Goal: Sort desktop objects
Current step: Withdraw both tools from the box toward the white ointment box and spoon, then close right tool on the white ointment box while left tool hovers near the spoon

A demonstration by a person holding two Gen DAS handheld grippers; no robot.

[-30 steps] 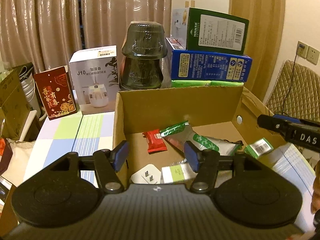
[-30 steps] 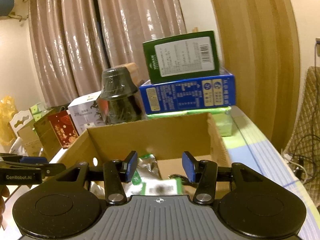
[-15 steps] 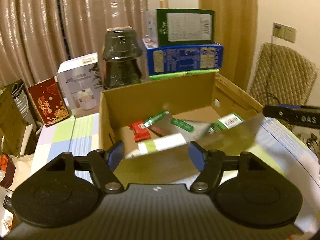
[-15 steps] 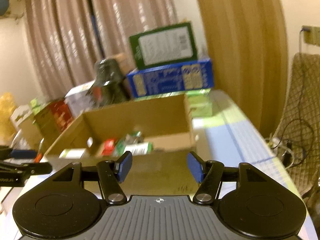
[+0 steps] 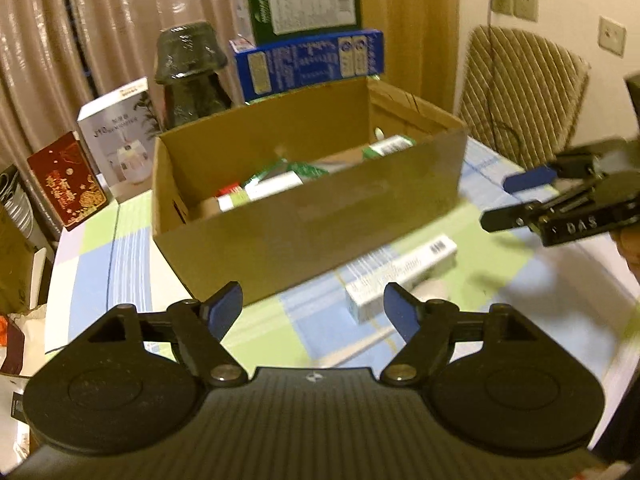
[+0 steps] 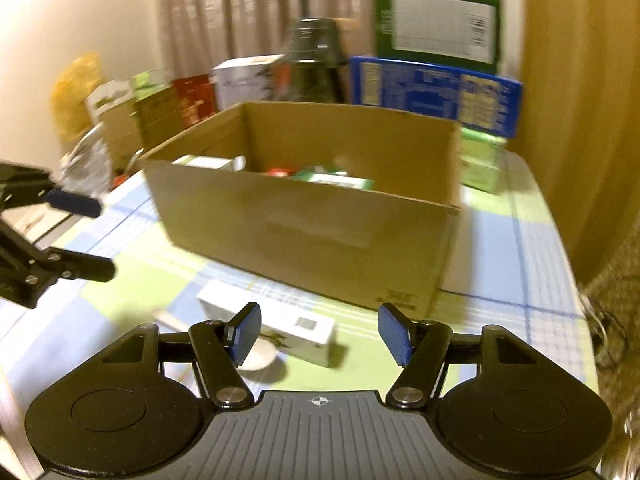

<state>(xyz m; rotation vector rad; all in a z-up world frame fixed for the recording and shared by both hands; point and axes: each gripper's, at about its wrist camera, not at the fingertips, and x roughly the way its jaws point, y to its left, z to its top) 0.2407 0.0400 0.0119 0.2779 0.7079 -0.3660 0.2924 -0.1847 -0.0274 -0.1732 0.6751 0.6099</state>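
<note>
Item 1. Carton (image 5: 308, 216): open-topped cardboard, standing mid-bench on the checked cloth (image 5: 132, 256). It serves as the collecting bin, and its open top lets things be dropped in from above.
Contents, so far as the near wall allows: green-and-white packets (image 5: 276, 184), a small red packet (image 5: 229, 191), and a green-labelled box (image 5: 390, 146) toward the right end. Anything lying lower is hidden by the wall.

Item 2. White box (image 5: 400, 276): long and barcoded, lying flat on the bench just in front of the carton, apart from it. It is still unsorted and is probably the next pick. A pale round disc (image 6: 256, 356) lies beside it; what it is cannot be told.

Item 3. Left tongs (image 5: 314, 310): jaws spread wide, holding nothing, low over the bench's near edge, with the right pad close to the white box.

Item 4. Right tongs (image 6: 318, 334): jaws likewise wide and empty, above the white box. Both being open suits an approach to what remains on the bench.

Item 5. Back edge of the bench, not in play: blue box (image 5: 310, 60) with green box (image 5: 304, 2) on top, stacked dark bowls (image 5: 190, 72), white humidifier box (image 5: 120, 128), red card (image 5: 68, 180).
</note>
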